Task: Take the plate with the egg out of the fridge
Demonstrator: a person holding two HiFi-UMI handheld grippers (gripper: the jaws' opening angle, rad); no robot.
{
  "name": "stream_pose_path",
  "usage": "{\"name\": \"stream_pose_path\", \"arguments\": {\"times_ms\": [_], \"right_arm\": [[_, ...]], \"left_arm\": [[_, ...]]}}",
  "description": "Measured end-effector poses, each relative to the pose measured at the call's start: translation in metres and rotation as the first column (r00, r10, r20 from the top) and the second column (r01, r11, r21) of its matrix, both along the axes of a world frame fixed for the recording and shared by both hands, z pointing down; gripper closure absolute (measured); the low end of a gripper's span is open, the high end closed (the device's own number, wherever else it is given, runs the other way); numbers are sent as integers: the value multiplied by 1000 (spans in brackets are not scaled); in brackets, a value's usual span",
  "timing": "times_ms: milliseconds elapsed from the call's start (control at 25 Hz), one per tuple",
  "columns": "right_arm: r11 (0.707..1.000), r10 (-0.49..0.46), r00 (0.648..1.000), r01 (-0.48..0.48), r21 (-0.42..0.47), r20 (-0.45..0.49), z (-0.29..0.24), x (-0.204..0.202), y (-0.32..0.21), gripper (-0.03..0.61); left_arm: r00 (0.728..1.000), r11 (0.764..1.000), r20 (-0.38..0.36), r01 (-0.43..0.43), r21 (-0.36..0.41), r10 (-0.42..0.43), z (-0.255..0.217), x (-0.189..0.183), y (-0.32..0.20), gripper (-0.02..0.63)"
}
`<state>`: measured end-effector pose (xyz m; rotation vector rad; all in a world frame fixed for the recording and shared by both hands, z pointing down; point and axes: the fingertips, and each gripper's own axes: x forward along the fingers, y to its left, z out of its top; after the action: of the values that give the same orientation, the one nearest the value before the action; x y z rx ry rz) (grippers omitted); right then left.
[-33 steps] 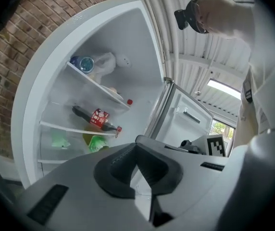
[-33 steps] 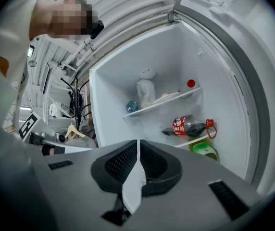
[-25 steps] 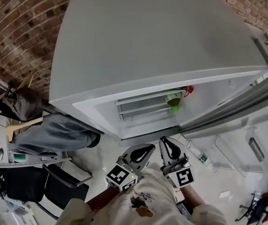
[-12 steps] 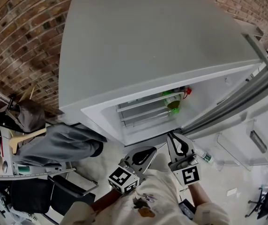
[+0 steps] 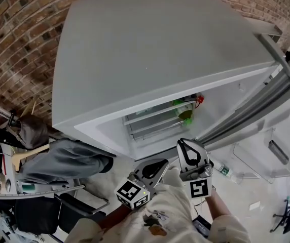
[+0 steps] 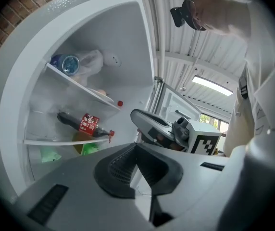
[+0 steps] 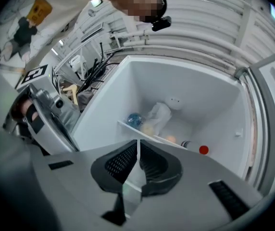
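Nearing open fridge [image 5: 150, 59], right gripper [image 5: 186, 147] closed

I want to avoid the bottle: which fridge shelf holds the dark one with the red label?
The lower shelf: the bottle lies there on its side. The upper shelf carries a blue round object and a white bag.

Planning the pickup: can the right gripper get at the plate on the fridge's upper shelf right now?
Probably yes. The door stands open, and nothing lies between the right gripper and the plate. Its jaws are shut, so they would need opening first.
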<state>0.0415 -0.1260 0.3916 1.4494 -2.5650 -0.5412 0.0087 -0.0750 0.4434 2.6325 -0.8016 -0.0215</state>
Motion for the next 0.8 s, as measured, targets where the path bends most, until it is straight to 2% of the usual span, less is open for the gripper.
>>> {"name": "stream_pose_path", "arguments": {"times_ms": [120, 240, 400, 640, 800], "right_arm": [[998, 16, 995, -10, 56, -94, -2, 1, -15, 572], [997, 10, 996, -3, 76, -84, -11, 4, -26, 571], [993, 26, 993, -12, 122, -112, -21, 3, -43, 571], [995, 60, 985, -45, 94, -159, -24, 4, -66, 569], [991, 75, 978, -52, 121, -193, -37, -1, -76, 528]], "left_arm": [[1000, 1000, 8, 2, -13, -2, 2, 4, -5, 606], [1000, 1000, -1, 15, 4, -15, 0, 4, -5, 606], [999, 1000, 25, 21, 4, -21, 5, -1, -8, 606], [1000, 1000, 21, 19, 12, -20, 0, 0, -3, 606], [1000, 999, 6, 28, 17, -28, -4, -2, -1, 606]]}}
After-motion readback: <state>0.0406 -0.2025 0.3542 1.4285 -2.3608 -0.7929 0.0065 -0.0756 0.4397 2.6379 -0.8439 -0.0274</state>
